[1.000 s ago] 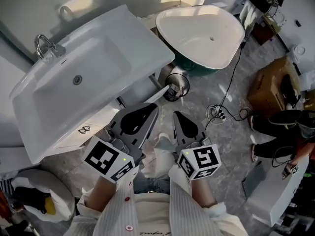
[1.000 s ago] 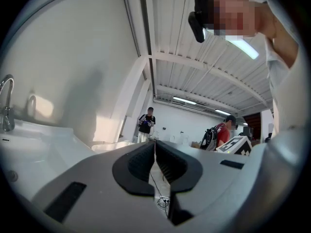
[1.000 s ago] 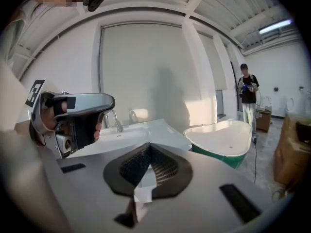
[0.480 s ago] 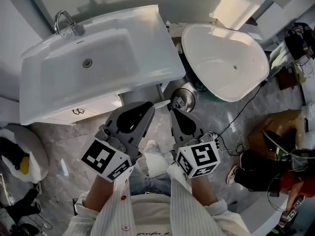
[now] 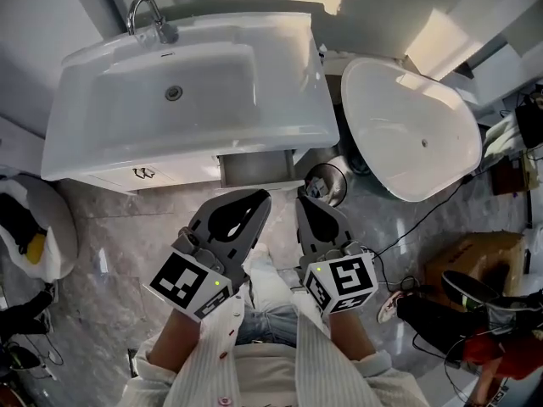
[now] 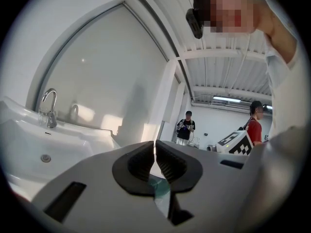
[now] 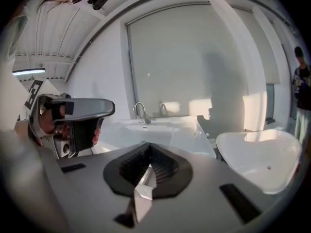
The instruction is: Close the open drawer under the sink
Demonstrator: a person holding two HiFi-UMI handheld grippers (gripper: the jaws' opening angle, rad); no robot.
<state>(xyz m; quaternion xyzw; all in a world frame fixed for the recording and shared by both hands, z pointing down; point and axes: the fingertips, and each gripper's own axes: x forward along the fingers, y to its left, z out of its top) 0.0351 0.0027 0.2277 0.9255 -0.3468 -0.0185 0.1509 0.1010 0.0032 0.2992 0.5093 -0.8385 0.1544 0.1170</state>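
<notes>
Approach: grey left gripper (image 5: pixel 260 197) and right gripper (image 5: pixel 303 201), jaws together and empty, near the pulled-out grey drawer (image 5: pixel 259 169) under the white ceramic sink (image 5: pixel 187 153); the next move is probably a forward push.

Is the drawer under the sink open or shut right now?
Open. The drawer sticks out past the front edge of the sink, its inside visible from above.

Grey marbled floor (image 5: pixel 110 236) here, sink cabinet (image 5: pixel 144 175) standing on it at upper left, white tub (image 5: pixel 407 134) at right, cardboard box (image 5: pixel 479 257) down lower right.
</notes>
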